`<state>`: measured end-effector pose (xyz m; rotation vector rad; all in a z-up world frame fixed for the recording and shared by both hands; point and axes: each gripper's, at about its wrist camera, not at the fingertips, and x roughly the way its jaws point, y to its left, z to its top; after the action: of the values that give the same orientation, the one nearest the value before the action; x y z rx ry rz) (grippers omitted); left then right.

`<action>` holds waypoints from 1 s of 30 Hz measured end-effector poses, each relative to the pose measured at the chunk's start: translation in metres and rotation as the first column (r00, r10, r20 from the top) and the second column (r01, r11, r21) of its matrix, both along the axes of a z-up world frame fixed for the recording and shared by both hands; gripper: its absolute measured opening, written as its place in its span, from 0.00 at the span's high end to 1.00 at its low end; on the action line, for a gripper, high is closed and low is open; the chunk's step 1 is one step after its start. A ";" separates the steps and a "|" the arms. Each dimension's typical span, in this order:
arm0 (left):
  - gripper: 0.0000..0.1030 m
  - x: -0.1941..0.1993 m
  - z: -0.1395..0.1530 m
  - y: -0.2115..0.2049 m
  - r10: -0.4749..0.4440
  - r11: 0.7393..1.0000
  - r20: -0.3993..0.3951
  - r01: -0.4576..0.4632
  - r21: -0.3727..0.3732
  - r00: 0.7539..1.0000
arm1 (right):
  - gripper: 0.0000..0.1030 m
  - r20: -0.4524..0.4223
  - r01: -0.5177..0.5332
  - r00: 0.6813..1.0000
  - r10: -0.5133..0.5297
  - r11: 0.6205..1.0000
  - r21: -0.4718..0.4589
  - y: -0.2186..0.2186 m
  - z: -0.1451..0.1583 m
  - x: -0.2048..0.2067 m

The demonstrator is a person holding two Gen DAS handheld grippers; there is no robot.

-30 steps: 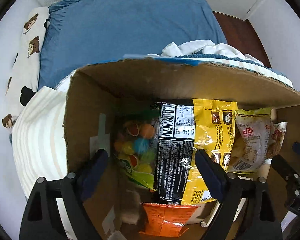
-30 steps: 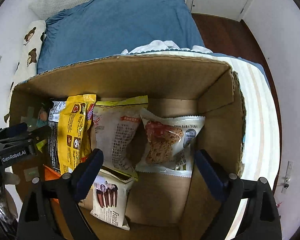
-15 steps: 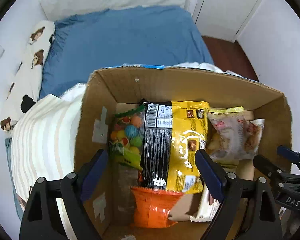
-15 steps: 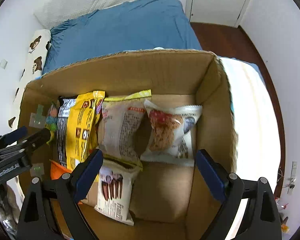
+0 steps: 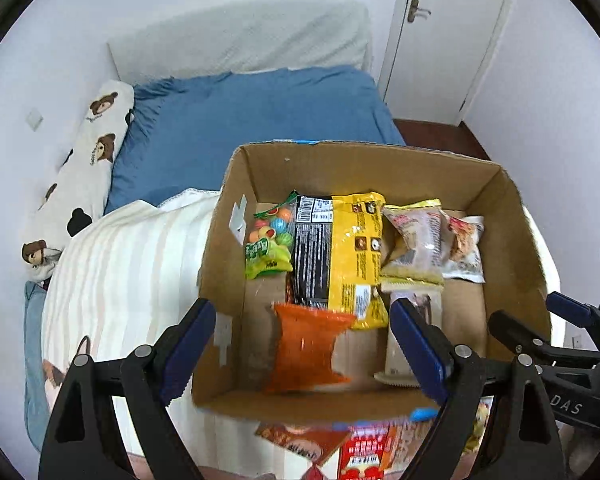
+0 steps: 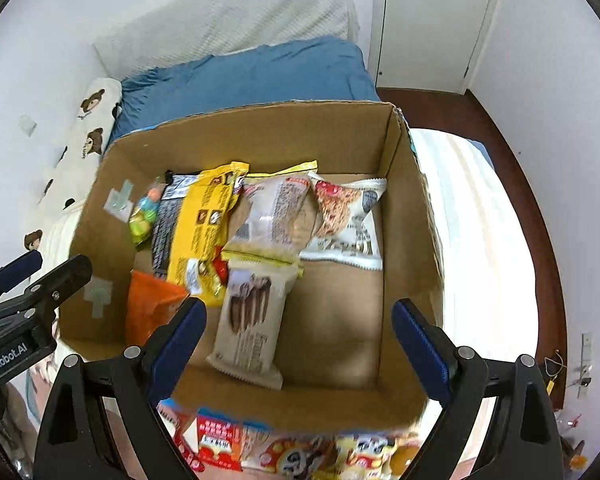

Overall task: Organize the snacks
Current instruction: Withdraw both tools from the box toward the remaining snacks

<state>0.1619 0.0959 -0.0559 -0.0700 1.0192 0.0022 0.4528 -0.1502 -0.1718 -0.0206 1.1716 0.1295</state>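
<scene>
An open cardboard box (image 5: 512, 240) (image 6: 408, 208) sits on the bed and holds several snack packets: a candy bag (image 5: 270, 240), a black packet (image 5: 312, 252), a yellow packet (image 5: 356, 248) (image 6: 204, 224), an orange packet (image 5: 306, 350) (image 6: 148, 308), a chocolate-stick packet (image 6: 252, 320) and two pale packets (image 6: 348, 216). My left gripper (image 5: 298, 326) hovers open above the box's near left part, nothing between its fingers. My right gripper (image 6: 298, 320) hangs open above the near right part, also empty. More loose packets (image 6: 300, 448) (image 5: 360, 448) lie in front of the box.
The box rests on a striped cream blanket (image 5: 120, 280). Behind it lie a blue duvet (image 5: 252, 120) and a bear-print pillow (image 5: 80, 168). A white door (image 5: 440, 40) and dark wooden floor (image 6: 500, 128) are at the right.
Both grippers have risen and pulled back from inside the box, so the whole box and the loose packets in front of it now show. Both stayed open and empty.
</scene>
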 end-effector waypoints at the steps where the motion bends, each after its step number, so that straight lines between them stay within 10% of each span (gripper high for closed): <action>1: 0.13 -0.006 0.003 0.000 0.002 1.000 0.008 -0.002 0.004 1.000 | 0.07 0.006 0.000 1.000 0.000 1.000 0.006 0.000 0.003 -0.006; 21: 0.13 -0.120 0.047 0.001 0.026 0.999 0.135 -0.021 -0.044 0.990 | 0.07 0.197 -0.020 0.980 0.009 0.998 0.052 -0.002 0.080 -0.124; 30: 0.13 -0.146 -0.004 0.006 0.045 0.999 0.015 -0.045 -0.027 0.999 | 0.07 0.040 0.038 0.998 -0.044 0.990 0.137 -0.024 0.030 -0.154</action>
<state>0.0162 0.1016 -0.0594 -0.1168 1.0017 0.0292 0.2990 -0.1738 -0.1423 0.1205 1.1174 0.1719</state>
